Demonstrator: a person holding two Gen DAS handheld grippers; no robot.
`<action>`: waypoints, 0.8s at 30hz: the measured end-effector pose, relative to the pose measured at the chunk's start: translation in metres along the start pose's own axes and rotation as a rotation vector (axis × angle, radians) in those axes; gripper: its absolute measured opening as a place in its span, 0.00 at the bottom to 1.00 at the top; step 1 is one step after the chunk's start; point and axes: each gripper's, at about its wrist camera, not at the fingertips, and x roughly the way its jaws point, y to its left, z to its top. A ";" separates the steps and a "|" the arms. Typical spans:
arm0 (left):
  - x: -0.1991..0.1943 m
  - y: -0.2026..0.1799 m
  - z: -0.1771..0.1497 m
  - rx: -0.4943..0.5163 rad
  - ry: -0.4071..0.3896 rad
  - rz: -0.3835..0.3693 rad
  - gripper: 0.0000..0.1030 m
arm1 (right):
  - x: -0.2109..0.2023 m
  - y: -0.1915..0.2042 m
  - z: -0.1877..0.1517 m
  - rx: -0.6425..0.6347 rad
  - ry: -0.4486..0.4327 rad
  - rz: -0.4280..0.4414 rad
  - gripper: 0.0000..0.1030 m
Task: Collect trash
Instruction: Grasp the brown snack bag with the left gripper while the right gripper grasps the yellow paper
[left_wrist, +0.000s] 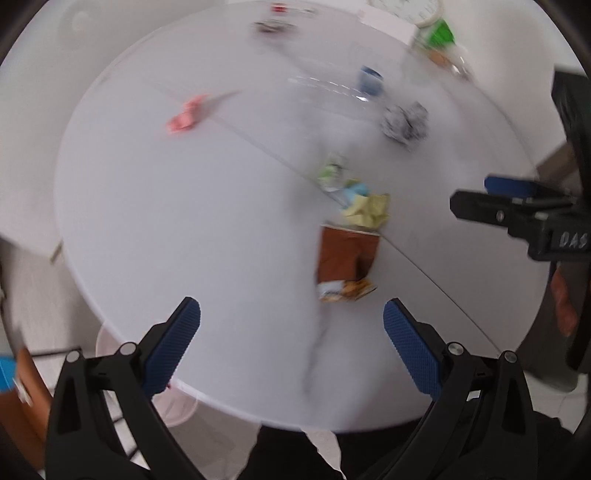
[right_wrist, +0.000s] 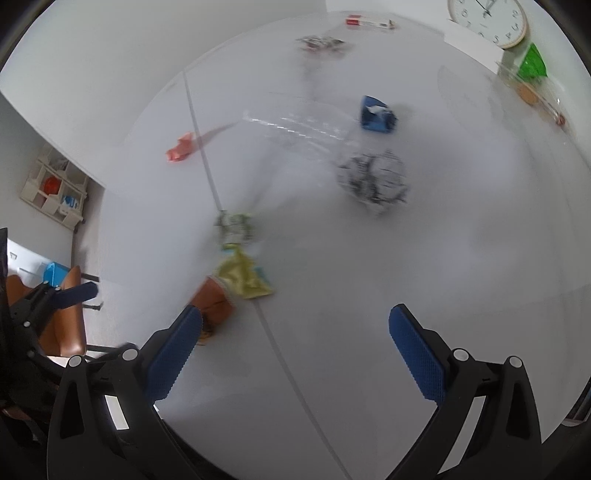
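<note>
White tabletop (right_wrist: 461, 258), crossed by one thin seam, carries scattered litter: one brown snack wrapper (left_wrist: 347, 262) touching one crumpled yellow paper (left_wrist: 367, 210), one small green-and-white wrapper (left_wrist: 330, 171) just beyond, one black-and-white crumpled paper ball (right_wrist: 373, 177), one blue crumpled packet (right_wrist: 376, 114), one pink folded scrap (right_wrist: 181, 147), one flattened clear plastic bottle (right_wrist: 299, 129), and one dark printed wrapper (right_wrist: 319, 42) at the far edge. Left gripper (left_wrist: 291, 321) hangs near the table's near edge with both blue-padded fingers spread wide and nothing between them, the brown wrapper just ahead. Right gripper (right_wrist: 295, 325) hovers over bare table, likewise spread and empty.
</note>
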 end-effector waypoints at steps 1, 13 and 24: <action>0.004 -0.005 0.004 0.015 0.003 0.002 0.92 | 0.001 -0.004 0.001 0.003 0.002 0.001 0.97; 0.063 -0.033 0.028 0.037 0.095 0.006 0.63 | 0.017 -0.036 0.015 -0.027 0.035 0.084 0.97; 0.056 -0.018 0.029 -0.021 0.055 -0.042 0.35 | 0.042 -0.006 0.022 -0.154 0.063 0.175 0.78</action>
